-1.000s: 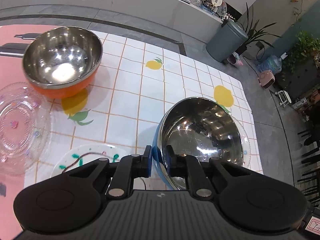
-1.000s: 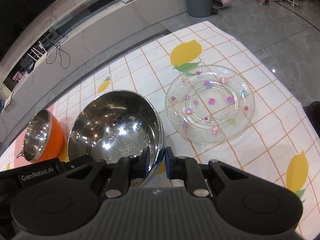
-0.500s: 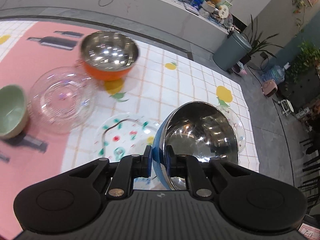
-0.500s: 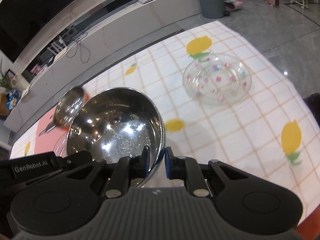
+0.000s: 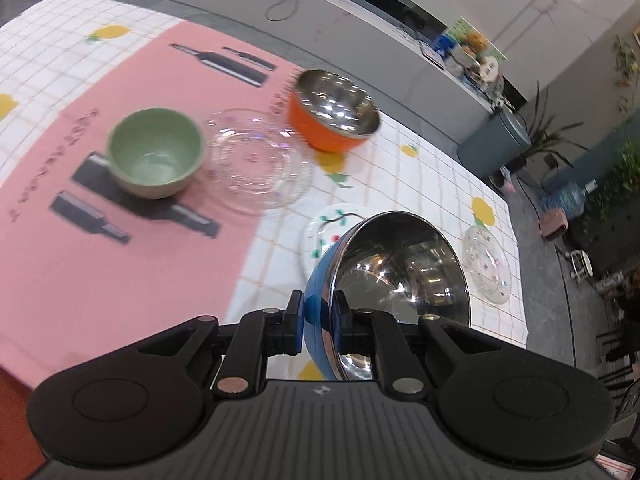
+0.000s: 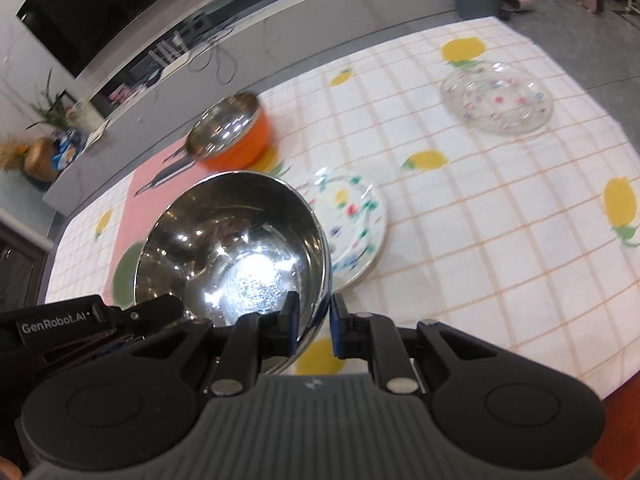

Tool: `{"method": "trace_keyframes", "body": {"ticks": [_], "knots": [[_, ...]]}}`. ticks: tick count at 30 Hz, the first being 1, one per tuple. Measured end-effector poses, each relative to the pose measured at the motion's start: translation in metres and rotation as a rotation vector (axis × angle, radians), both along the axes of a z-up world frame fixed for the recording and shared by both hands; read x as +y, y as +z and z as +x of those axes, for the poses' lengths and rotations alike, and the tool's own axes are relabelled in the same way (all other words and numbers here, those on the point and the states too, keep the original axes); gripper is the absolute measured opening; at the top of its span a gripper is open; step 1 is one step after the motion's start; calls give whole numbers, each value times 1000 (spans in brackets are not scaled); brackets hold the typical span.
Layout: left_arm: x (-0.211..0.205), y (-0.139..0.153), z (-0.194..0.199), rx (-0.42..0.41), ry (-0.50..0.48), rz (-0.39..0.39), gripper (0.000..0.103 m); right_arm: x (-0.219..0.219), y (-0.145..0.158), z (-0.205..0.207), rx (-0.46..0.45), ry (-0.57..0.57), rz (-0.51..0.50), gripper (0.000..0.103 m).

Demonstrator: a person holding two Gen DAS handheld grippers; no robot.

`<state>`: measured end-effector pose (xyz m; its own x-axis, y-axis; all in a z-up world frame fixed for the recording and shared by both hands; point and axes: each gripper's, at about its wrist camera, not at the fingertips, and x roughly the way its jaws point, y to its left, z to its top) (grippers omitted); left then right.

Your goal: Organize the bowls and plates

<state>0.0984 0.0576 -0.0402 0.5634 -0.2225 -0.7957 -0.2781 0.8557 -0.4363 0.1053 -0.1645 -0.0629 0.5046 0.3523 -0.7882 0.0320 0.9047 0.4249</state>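
A blue steel-lined bowl (image 5: pixel 400 272) (image 6: pixel 240 248) hangs above the table, held from both sides. My left gripper (image 5: pixel 318 316) is shut on its left rim and my right gripper (image 6: pixel 314 320) is shut on its right rim. Beneath it lies a white plate (image 5: pixel 332 220) (image 6: pixel 356 216) with a coloured pattern. An orange steel-lined bowl (image 5: pixel 334 114) (image 6: pixel 230 132) stands farther back. A green bowl (image 5: pixel 156 152) and a clear glass plate (image 5: pixel 260 160) rest on the pink cloth. Another clear plate (image 5: pixel 486 264) (image 6: pixel 498 98) with coloured dots lies near the right edge.
The table carries a lemon-print check cloth (image 6: pixel 500 220) and a pink bottle-print cloth (image 5: pixel 100 260). Its right edge (image 5: pixel 520 280) drops to a grey floor with a bin (image 5: pixel 494 142) and plants. A long low counter (image 6: pixel 280 36) runs behind the table.
Both grippers have carried the blue bowl up and back toward the near-left, off the dotted glass plate. The patterned plate, green bowl and pink cloth have come into view.
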Motion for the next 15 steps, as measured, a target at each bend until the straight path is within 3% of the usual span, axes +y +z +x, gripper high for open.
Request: {"method": "trace_keyframes", "body": {"ticks": [15], "knots": [[54, -37, -39, 77, 107, -50, 15, 59, -22, -24, 72, 144, -19, 14]]}}
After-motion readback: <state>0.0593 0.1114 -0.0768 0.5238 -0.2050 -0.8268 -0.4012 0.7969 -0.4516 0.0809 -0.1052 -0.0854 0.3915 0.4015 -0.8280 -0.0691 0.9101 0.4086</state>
